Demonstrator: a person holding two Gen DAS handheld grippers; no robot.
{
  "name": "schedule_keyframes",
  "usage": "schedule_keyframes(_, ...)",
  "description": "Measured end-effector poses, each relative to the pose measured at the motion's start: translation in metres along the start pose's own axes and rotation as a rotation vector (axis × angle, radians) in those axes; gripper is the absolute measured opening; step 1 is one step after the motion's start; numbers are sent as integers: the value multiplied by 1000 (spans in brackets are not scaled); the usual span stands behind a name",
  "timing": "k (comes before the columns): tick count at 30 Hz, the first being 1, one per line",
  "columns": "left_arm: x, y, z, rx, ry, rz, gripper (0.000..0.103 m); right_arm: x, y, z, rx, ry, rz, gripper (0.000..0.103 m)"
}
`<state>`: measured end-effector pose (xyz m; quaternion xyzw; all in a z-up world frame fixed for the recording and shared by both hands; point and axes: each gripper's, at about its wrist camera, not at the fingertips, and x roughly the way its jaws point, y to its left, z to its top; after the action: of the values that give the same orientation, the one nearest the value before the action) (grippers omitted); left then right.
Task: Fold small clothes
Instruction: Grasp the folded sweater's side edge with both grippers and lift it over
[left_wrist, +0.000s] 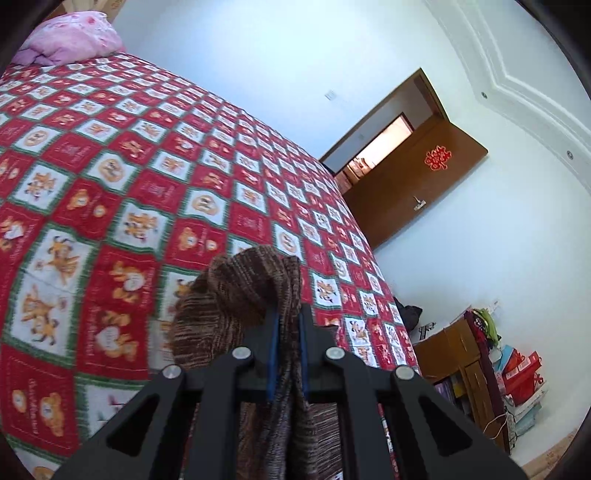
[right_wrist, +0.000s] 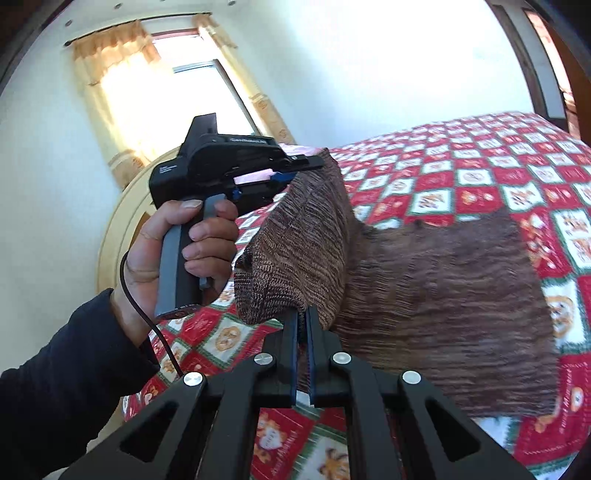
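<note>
Both claws pinch one raised edge of the knit (right_wrist: 424, 280): left claw (left_wrist: 288, 321), right claw (right_wrist: 303, 317). The rest lies ahead on the bed (right_wrist: 461, 166).

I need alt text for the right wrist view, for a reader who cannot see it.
The right gripper and the left gripper, held by a hand, both pinch a brown knitted garment, lifting one edge above a red patterned bedspread.

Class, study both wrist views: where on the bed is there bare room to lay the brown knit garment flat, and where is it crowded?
Free: the red checked bedspread between the pink pillow and the brown knit garment, and the stretch toward the door. Crowded: the near edge, where left gripper and right gripper each pinch the garment, and the cluttered corner shelf.
</note>
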<state>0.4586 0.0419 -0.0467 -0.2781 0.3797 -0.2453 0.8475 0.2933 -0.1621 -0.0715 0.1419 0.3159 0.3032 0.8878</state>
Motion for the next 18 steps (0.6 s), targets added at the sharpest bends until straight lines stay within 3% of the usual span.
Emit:
schedule_keyframes(8, 43, -37, -5, 40, 58, -29, 10, -22, -35, -13, 126, -6, -49, 3)
schedule_keyframes(18, 91, -69, -24, 87, 146, -51, 10, -45, -93, -36, 294, 55, -104, 3)
